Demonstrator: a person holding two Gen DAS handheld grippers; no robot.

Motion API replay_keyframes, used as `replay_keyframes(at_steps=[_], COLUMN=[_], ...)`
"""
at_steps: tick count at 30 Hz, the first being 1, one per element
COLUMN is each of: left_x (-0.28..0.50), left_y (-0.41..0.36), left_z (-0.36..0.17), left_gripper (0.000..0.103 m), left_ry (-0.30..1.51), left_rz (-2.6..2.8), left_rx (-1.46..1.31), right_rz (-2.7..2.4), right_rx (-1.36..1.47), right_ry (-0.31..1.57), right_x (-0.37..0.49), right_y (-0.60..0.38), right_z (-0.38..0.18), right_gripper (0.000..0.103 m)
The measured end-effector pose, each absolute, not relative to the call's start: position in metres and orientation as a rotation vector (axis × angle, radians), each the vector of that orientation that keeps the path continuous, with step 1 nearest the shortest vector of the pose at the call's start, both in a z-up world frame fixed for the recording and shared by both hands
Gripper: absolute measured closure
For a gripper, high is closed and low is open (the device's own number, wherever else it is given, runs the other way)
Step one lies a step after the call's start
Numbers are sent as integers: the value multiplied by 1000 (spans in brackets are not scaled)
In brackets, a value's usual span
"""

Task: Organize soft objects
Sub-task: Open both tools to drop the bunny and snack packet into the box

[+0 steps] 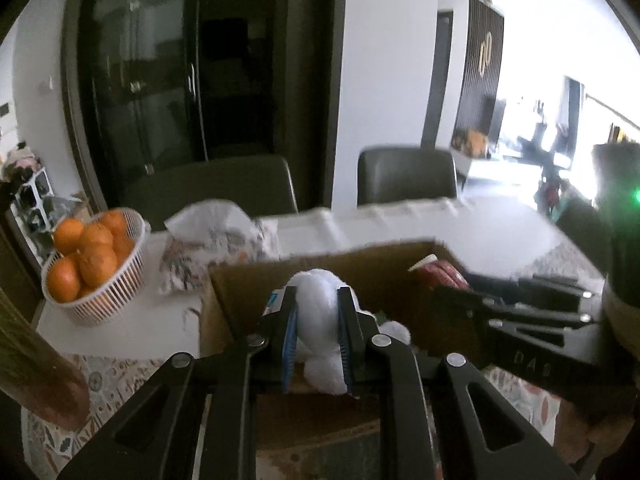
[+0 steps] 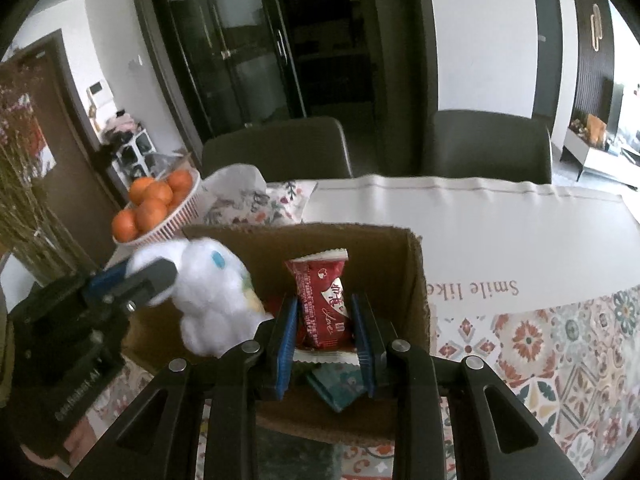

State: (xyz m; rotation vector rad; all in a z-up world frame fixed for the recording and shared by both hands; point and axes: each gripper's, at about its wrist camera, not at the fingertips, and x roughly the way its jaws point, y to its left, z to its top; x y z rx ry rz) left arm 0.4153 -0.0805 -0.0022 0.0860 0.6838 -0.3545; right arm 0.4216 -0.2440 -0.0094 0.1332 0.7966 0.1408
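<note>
My left gripper [image 1: 316, 296] is shut on a white plush toy [image 1: 320, 320] and holds it over the open cardboard box [image 1: 248, 276]. The toy [image 2: 208, 300] and the left gripper [image 2: 136, 280] also show at the left of the right wrist view. My right gripper [image 2: 324, 308] is shut on a red snack packet [image 2: 322, 300], held upright over the box [image 2: 416, 280]. A teal packet [image 2: 336, 388] lies in the box below it. The right gripper [image 1: 532, 304] and red packet [image 1: 440, 272] show at the right of the left wrist view.
A white basket of oranges [image 1: 116, 284] stands at the table's left. A floral cloth bag [image 1: 216, 240] lies behind the box. A white and patterned tablecloth [image 2: 520, 240] covers the table. Two dark chairs [image 2: 488, 148] stand at the far side. Dried stems [image 2: 24, 208] stand at the left.
</note>
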Motion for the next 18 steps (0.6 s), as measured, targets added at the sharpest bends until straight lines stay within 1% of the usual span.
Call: replay_keyframes(at_steps=[2, 4, 5, 6, 11, 14, 18], left_x=[417, 414, 413, 411, 401, 392, 379], left_y=[-82, -82, -82, -82, -79, -76, -70], left_z=[-7, -7, -7, -5, 5, 10, 17], left_gripper=[78, 71, 67, 66, 65, 61, 60], left_ry=[709, 715, 713, 703, 682, 674, 667], left_rz=[-362, -364, -361, -354, -331, -318, -296], left_rx=[97, 96, 96, 97, 116, 122, 118], right_rz=[137, 128, 121, 114, 108, 110, 112], right_rx=[130, 134, 136, 142, 150, 150, 143], right_ry=[810, 805, 801, 800, 772, 755, 729], right_x=[423, 423, 422, 421, 411, 402, 389], right_y=[-244, -245, -246, -247, -249, -247, -243], right_z=[-13, -13, -12, -11, -4, 2, 9], right_gripper=[58, 50, 49, 49, 49, 49, 49])
